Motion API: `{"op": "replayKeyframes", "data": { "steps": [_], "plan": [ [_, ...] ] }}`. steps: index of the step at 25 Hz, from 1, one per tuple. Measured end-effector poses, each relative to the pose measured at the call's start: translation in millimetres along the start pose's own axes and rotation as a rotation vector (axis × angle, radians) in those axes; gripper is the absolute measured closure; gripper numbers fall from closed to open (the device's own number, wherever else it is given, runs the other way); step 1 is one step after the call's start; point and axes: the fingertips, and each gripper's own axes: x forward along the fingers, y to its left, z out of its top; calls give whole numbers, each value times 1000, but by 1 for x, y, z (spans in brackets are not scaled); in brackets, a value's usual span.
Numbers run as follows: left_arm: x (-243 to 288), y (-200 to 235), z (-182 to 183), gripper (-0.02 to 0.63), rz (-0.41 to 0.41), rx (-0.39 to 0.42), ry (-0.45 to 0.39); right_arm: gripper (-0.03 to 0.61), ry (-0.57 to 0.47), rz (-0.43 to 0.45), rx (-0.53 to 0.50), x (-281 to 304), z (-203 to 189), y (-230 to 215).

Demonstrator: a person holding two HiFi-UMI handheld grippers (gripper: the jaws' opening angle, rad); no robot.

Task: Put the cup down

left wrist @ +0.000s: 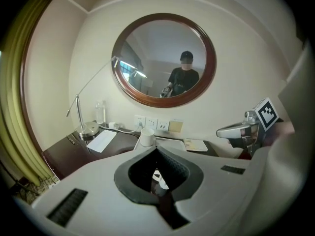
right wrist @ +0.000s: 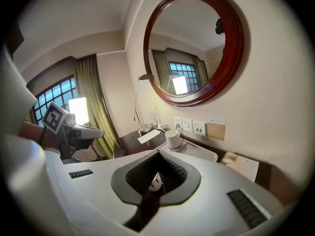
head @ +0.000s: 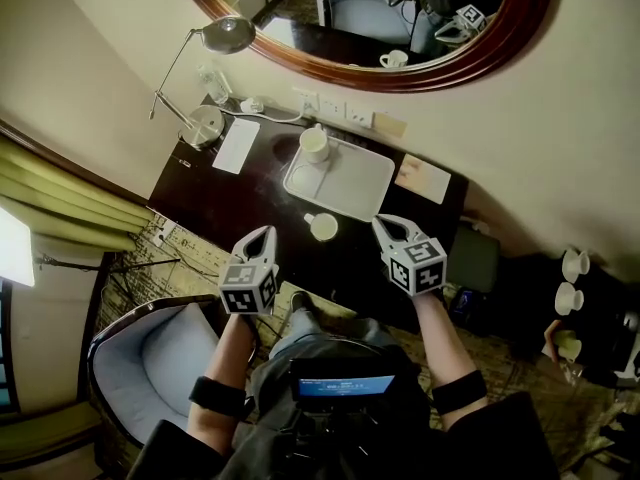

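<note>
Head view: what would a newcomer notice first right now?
The oval mirror hangs on the wall above the dark desk. Below it, one white cup stands on the desk in front of the tray, between the left gripper and right gripper, both shut and empty. A second cup sits on the tray's far corner.

Big round wood-framed mirror [head: 350, 8] on cream wall [head: 560, 148], above dark brown bench [head: 230, 203]; silver lamp [head: 205, 123], green curtains [head: 50, 183], blue soft chair [head: 160, 358].

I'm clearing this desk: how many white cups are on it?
2. One cup stands on the tray, at its far left corner; the other cup sits on the bare desk just in front of it. None seems hidden.
</note>
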Motion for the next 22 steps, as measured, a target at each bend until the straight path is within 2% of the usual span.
{"op": "replayKeyframes", "data": {
  "steps": [8, 14, 22],
  "plan": [
    [-1, -9, -4, 614, -35, 81, 29, 575, 33, -3, 19, -2, -9, 4],
    [-1, -12, -4, 614, -49, 57, 12, 575, 44, 11, 28, -3, -12, 11],
    [12, -7, 2, 614, -58, 90, 7, 575, 50, 7, 57, -2, -16, 10]
  ]
}}
